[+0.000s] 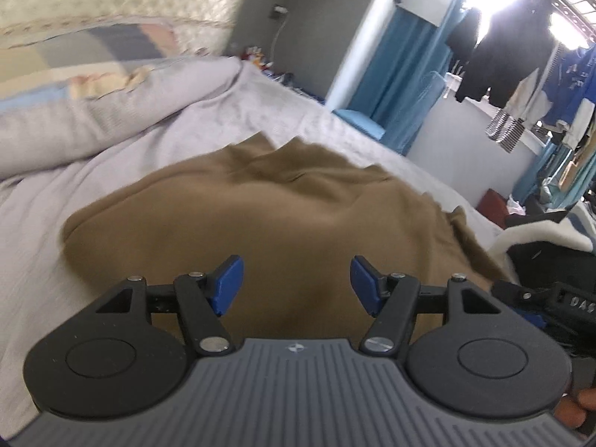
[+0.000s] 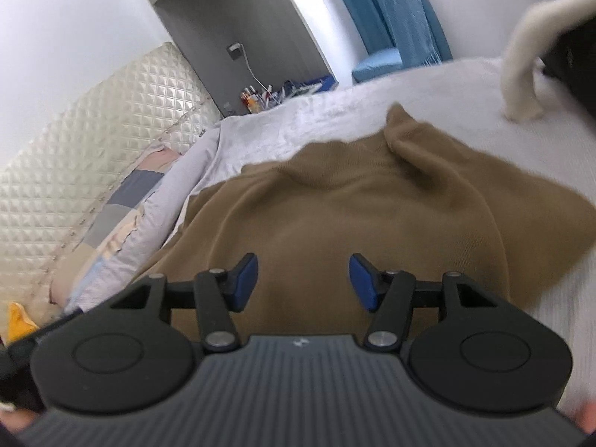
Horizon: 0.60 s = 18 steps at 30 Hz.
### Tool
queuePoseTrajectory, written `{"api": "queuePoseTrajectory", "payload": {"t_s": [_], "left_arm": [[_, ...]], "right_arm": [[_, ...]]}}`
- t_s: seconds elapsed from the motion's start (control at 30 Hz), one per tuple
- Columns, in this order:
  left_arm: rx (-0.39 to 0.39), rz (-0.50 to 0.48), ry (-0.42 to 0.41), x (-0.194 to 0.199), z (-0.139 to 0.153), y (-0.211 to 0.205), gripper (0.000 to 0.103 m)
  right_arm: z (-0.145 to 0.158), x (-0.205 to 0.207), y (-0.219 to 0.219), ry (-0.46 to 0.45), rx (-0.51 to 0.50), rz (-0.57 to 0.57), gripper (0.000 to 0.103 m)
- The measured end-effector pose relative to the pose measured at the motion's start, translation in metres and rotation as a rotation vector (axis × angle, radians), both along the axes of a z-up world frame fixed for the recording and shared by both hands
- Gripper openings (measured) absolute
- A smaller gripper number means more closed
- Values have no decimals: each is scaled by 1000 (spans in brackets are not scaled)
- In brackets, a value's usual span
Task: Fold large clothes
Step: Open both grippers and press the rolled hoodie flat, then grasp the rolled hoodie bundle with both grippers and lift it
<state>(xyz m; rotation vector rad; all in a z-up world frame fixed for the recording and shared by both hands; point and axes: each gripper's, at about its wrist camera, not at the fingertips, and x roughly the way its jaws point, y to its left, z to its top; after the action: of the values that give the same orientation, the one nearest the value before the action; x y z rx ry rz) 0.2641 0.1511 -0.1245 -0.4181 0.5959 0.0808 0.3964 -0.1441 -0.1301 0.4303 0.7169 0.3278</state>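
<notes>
A large tan-brown garment (image 1: 283,216) lies on the bed, partly folded and rumpled, with a rounded folded edge at its left. It also fills the middle of the right wrist view (image 2: 372,208), with a pointed corner sticking up at its far side. My left gripper (image 1: 297,283) is open and empty, just above the garment's near part. My right gripper (image 2: 303,279) is open and empty too, over the garment's near part. Its body shows at the right edge of the left wrist view (image 1: 558,301).
The bed has a pale lilac sheet (image 1: 93,171) and a patchwork pillow (image 1: 74,63) against a quilted headboard (image 2: 93,126). A white and black fleece garment (image 2: 529,59) lies at the bed's far right. Blue curtains (image 1: 398,67) and hanging clothes (image 1: 521,44) stand beyond.
</notes>
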Motion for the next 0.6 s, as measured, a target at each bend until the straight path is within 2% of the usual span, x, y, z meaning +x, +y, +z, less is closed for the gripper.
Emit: {"api": "queuePoseTrajectory", "payload": {"t_s": [0.1, 0.23, 0.37, 0.43, 0.5, 0.53, 0.57, 0.6], "left_arm": [[0, 34, 31, -14, -5, 5, 69], [-29, 70, 52, -19, -10, 10, 70], [-46, 67, 78, -14, -16, 10, 71], [-49, 65, 93, -10, -20, 9, 72], [-59, 65, 104, -6, -24, 9, 75], [-66, 69, 106, -5, -25, 10, 78], [-75, 73, 105, -4, -26, 12, 80], [-90, 77, 102, -3, -27, 14, 83]], "right_arm": [[-12, -7, -10, 85, 74, -29, 58], [-39, 0, -28, 242, 186, -95, 58], [-60, 8, -45, 336, 302, -171, 59], [-68, 9, -50, 358, 357, -196, 67], [-76, 10, -55, 366, 422, -230, 88], [-79, 10, -57, 366, 460, -250, 91], [-83, 11, -60, 371, 505, -276, 100], [-88, 12, -64, 375, 546, -299, 103]]}}
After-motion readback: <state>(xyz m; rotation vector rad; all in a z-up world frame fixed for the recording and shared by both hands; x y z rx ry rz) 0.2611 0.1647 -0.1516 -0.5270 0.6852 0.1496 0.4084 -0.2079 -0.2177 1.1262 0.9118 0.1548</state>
